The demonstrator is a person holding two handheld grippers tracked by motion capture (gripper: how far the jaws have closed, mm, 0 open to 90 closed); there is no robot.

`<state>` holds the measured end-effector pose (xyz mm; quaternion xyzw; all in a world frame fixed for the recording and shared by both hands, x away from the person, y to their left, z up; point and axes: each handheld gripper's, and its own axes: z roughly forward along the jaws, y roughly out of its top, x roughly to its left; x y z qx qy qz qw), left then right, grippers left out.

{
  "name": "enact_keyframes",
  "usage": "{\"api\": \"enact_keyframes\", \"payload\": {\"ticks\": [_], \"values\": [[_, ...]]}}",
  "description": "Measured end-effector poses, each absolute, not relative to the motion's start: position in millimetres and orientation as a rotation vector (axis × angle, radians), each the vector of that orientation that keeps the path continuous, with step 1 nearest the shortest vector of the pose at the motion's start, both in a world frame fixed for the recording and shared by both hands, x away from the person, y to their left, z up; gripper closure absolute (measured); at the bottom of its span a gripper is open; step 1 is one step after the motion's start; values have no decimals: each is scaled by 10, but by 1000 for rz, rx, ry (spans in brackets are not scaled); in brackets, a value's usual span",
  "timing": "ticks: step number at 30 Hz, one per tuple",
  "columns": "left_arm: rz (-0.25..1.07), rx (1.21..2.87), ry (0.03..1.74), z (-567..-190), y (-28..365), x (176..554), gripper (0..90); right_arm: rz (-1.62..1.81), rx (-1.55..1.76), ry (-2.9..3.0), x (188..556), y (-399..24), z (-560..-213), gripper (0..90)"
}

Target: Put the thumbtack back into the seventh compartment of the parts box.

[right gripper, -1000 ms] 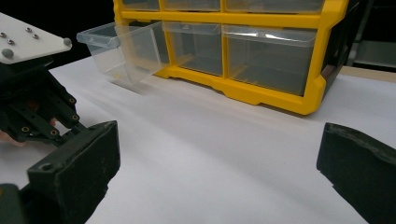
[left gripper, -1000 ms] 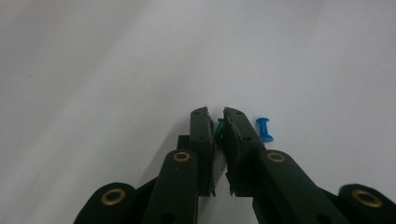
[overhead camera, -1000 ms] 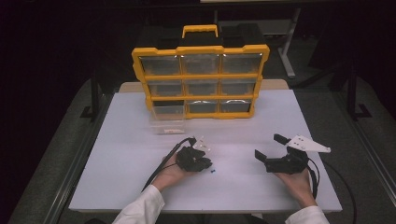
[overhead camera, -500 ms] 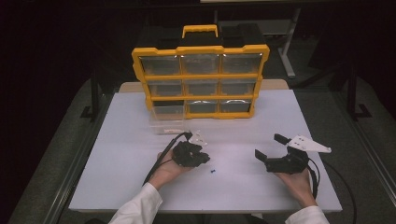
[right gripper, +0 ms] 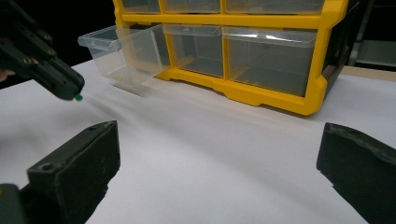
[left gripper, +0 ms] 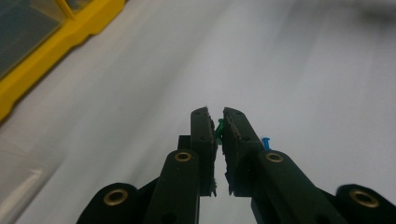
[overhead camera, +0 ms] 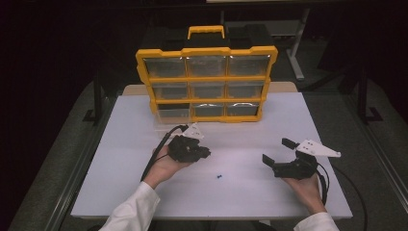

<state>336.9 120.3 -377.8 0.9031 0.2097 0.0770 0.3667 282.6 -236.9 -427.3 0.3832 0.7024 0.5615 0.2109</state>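
Your left gripper (left gripper: 217, 125) has its fingers (left gripper: 203, 135) pinched nearly together on one small green pin (left gripper: 219, 128); a thin slit remains between the pads. The pin's long axis runs roughly along the jaws, slightly tilted, head toward the tips. In the right gripper view the green head (right gripper: 78, 97) pokes out of that gripper's tip, above the table.

Your right gripper (overhead camera: 280, 153) is spread wide with nothing between its jaws, low over the white table (overhead camera: 120, 144) at your right.

Counts: two grippers, two hands, two pins. One blue pin (overhead camera: 219, 176) lies loose on the table between the grippers, nearer your left one; in the left gripper view it sits just beside the right-hand jaw (left gripper: 266, 141). Its direction is too small to tell.

One yellow organizer (overhead camera: 207, 77) stands upright at the table's far side, handle (overhead camera: 205, 31) on top, nine clear drawers in three rows of three. One drawer, bottom left (right gripper: 121, 49), is pulled out toward you; the other eight are pushed in. Your left gripper sits in front of that open drawer, apart from it.
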Motion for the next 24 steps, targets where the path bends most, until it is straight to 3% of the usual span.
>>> {"api": "enact_keyframes", "payload": {"ticks": [24], "values": [[286,2264,603,-3383,1489,3615,833,1555,1064,1955,2831,-2366,-4278,0]]}}
